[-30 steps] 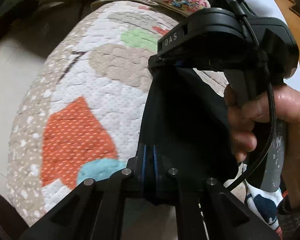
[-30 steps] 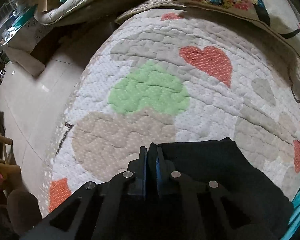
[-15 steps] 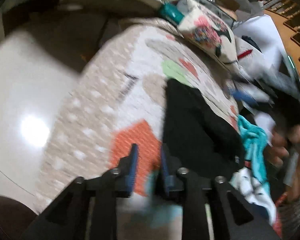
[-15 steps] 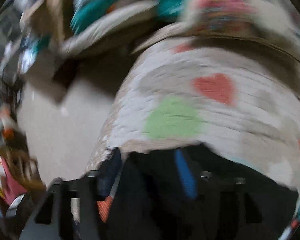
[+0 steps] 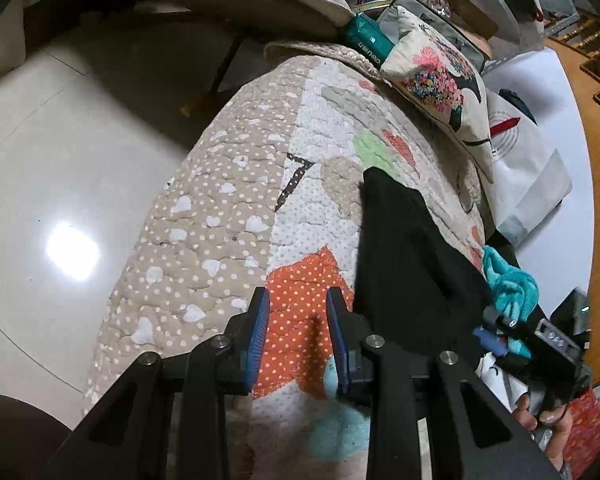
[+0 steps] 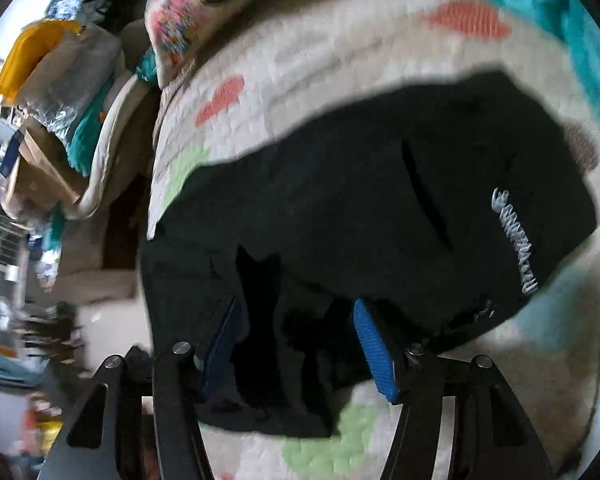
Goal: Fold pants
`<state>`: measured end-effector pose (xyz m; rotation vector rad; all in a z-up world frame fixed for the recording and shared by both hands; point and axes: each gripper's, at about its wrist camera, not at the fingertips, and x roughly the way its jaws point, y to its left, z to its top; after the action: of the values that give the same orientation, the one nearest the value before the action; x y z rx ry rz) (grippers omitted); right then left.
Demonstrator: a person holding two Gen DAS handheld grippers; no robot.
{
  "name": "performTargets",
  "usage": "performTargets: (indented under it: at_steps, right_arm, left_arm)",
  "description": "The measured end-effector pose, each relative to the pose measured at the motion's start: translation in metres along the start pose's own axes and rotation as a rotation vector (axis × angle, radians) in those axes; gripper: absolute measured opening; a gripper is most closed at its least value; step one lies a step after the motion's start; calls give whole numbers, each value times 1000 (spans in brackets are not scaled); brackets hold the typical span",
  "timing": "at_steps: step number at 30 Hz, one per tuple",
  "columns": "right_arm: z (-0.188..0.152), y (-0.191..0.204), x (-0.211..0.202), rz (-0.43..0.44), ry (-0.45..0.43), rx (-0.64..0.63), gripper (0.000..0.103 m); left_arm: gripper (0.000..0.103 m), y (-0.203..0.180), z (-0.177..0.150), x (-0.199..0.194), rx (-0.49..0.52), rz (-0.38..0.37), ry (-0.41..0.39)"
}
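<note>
Now we have let go: both grippers, left (image 5: 296, 334) and right (image 6: 300, 344), have just spread apart and grip nothing. Folded black pants (image 5: 412, 264) lie on the quilt (image 5: 204, 240), so this fold looks finished.

My left view is sharp and evenly lit, with a bright white glare spot on the glossy floor (image 5: 73, 251) at nine o'clock. My right view is smeared by motion blur, worst toward its edges. Both pictures bulge fisheye-style, with dark corners.
</note>
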<state>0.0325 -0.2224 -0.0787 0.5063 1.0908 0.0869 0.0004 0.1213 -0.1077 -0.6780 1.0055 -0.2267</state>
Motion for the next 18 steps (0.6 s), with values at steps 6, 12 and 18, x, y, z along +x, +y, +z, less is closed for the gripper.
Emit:
performTargets:
  at_steps: [6,12,18]
  right_arm:
    - [-9,57,39,-167,95,-229,36]
    - [-11,62,22,-96,82,-155,8]
    - [-34,33,-13,-116,57,-57,10]
  left_arm:
    - [27,3,-1,8,-1,8,22]
    - [27,6,0,8,-24,-6,24]
    - [27,9,2,9,-48,-26,24]
